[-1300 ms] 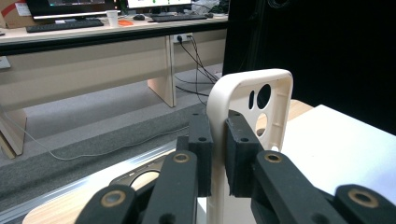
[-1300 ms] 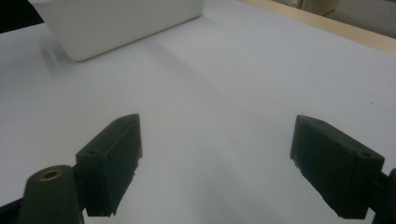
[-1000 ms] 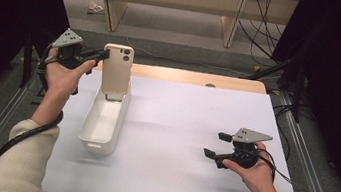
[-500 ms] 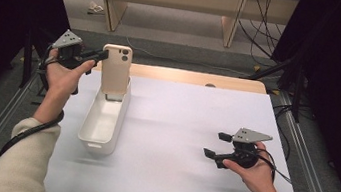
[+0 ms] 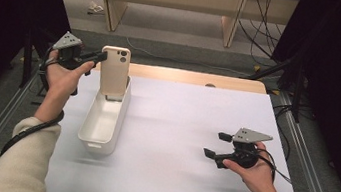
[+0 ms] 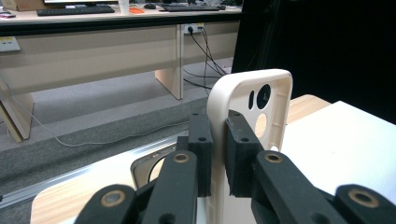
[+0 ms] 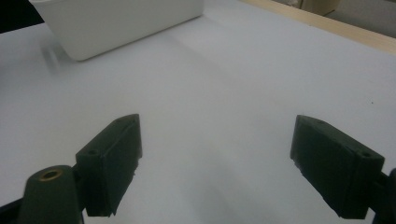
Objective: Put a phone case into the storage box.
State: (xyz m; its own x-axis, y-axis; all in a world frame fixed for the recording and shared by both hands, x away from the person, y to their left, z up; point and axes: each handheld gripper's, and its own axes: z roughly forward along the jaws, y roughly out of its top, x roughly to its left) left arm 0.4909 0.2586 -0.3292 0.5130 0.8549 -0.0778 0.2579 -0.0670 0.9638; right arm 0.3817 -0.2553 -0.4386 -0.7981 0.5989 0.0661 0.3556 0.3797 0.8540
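the beige phone case (image 5: 114,69) stands upright over the far end of the white bin (image 5: 104,119), pinched at its upper left edge by the left tool (image 5: 101,56), whose jaws are closed on the case's thin side wall; in the left gripper view the pads clamp that rim (image 6: 217,140) just beside the camera cut-outs. the hold looks narrow, on one edge only, so the likely trouble is that the case pivots or slips between the pads and drops crooked, catching on the bin's wall or tipping out onto the worktop (image 5: 179,127). a sideways push from the case against the far wall could also shove or tilt the light bin, since nothing steadies it. inside the bin's far end, under the case, lies another flat phone-shaped item (image 5: 113,98), seen as a metallic frame in the left gripper view (image 6: 147,168); the case may land on it rather than on the floor of the bin, whose near part looks bare. the right tool (image 5: 213,145) rests well apart at the right of the worktop, jaws wide open and holding nothing.
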